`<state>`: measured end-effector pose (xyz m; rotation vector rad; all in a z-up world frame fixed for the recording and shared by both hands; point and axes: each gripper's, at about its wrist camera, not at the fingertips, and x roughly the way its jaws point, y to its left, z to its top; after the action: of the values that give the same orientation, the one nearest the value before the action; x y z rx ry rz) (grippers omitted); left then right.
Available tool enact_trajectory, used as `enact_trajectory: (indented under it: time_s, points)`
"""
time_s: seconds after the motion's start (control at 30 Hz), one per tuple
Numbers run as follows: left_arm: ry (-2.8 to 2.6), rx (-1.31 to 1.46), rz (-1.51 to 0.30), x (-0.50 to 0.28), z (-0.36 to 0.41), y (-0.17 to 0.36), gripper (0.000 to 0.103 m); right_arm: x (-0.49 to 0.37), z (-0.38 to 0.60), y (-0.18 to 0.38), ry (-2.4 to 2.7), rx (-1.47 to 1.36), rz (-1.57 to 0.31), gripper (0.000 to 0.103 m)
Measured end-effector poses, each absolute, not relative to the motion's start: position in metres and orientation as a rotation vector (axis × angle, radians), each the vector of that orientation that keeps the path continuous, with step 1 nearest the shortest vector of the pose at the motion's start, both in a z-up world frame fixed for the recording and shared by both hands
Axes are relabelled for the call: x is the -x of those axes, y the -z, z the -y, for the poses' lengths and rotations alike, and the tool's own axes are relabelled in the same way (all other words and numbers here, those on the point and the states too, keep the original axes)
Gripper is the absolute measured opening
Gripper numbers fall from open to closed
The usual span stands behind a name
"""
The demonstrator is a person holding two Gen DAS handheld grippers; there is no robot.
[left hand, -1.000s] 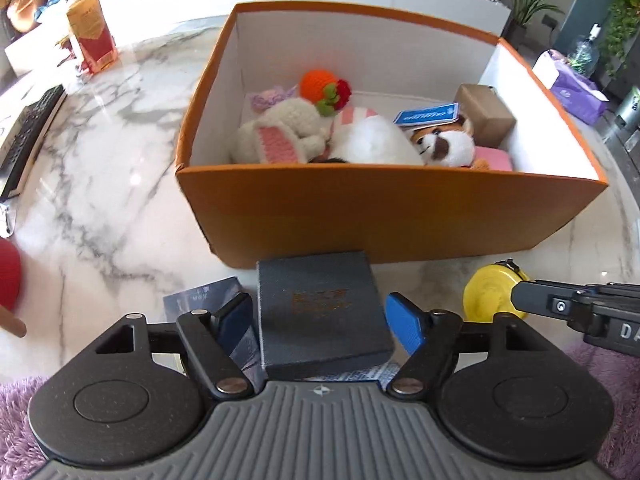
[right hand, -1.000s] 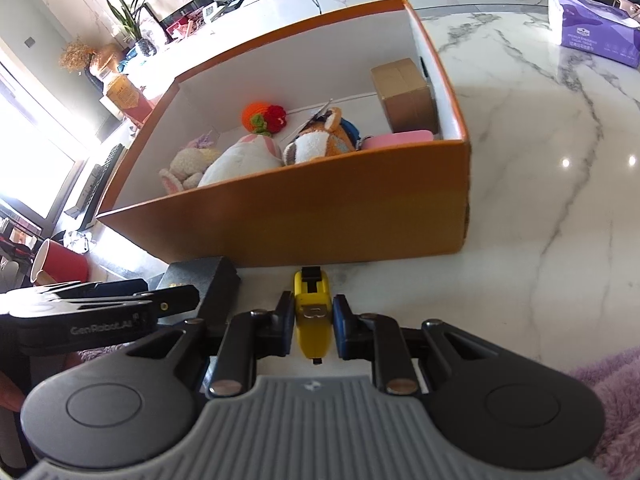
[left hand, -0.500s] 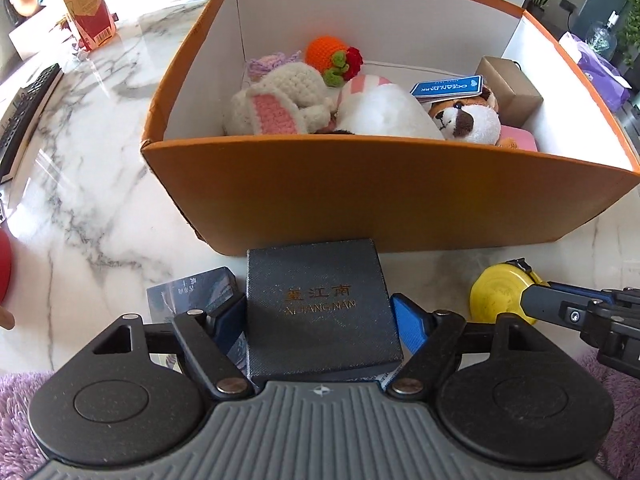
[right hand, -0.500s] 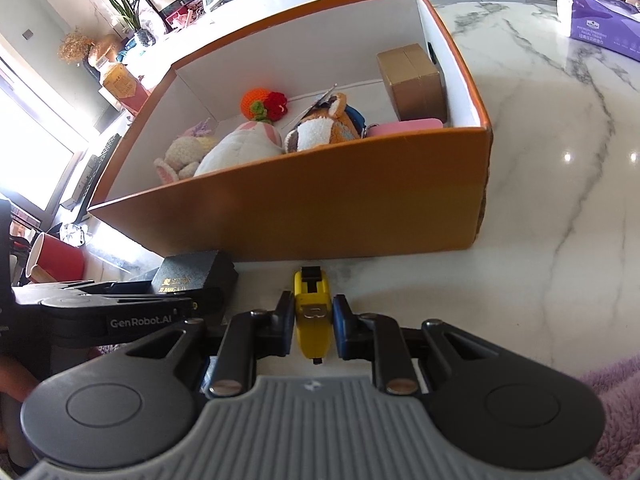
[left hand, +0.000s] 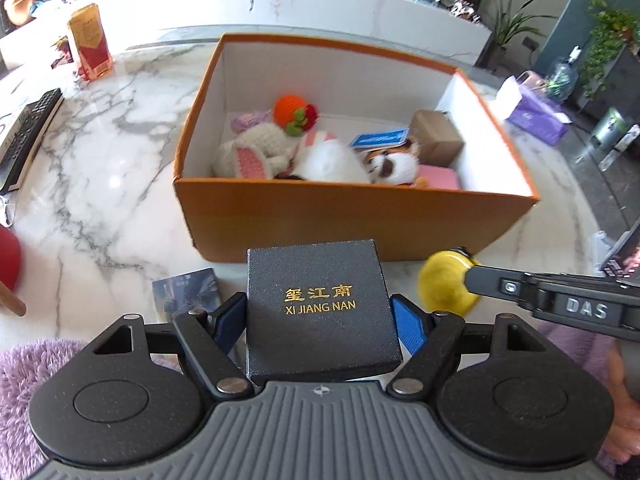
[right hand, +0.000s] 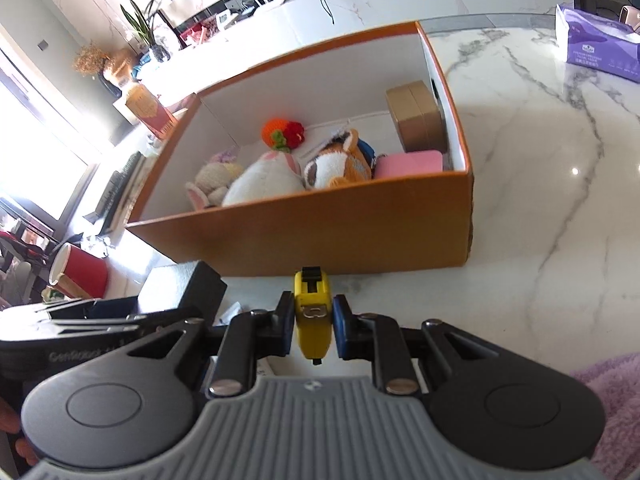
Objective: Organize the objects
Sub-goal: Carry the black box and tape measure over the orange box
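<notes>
My left gripper [left hand: 318, 320] is shut on a dark square gift box [left hand: 320, 308] with gold lettering, held above the marble table in front of the orange storage box [left hand: 360, 220]. My right gripper [right hand: 313, 320] is shut on a yellow tape measure [right hand: 313, 312], also lifted, just right of the gift box; in the left wrist view the tape measure [left hand: 446, 286] shows beside it. The orange storage box [right hand: 320, 232] holds plush toys [left hand: 320, 160], a crocheted orange [left hand: 290, 110], a brown carton [left hand: 436, 138], a blue card and a pink item.
A dark booklet [left hand: 186, 292] lies on the table under the left gripper. A red cup [right hand: 82, 270], a keyboard [left hand: 24, 136] and a red-yellow carton [left hand: 90, 42] stand to the left. A purple tissue pack [right hand: 600, 46] is at the far right. Purple fluffy fabric [left hand: 20, 384] borders the near edge.
Both grippers have risen with their objects. The gift box came off the table and the booklet under it shows more. The orange box now looks farther below.
</notes>
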<state>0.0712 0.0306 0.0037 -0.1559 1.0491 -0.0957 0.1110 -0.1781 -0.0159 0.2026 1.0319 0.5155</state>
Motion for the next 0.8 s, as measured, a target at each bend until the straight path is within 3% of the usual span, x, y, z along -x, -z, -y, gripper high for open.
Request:
enact_trajectory:
  time_s: [0.43,0.8]
  points:
    - [0.248,0.172,-0.903,-0.105,-0.009,-0.073,0.089,-0.126,0.199,-0.049,-0.555,-0.199,-0.859,0.021]
    - [0.217,0.163,-0.916,-0.221,0.006,-0.058,0.088,-0.204,0.213,-0.059,-0.470,-0.190,-0.818,0.021]
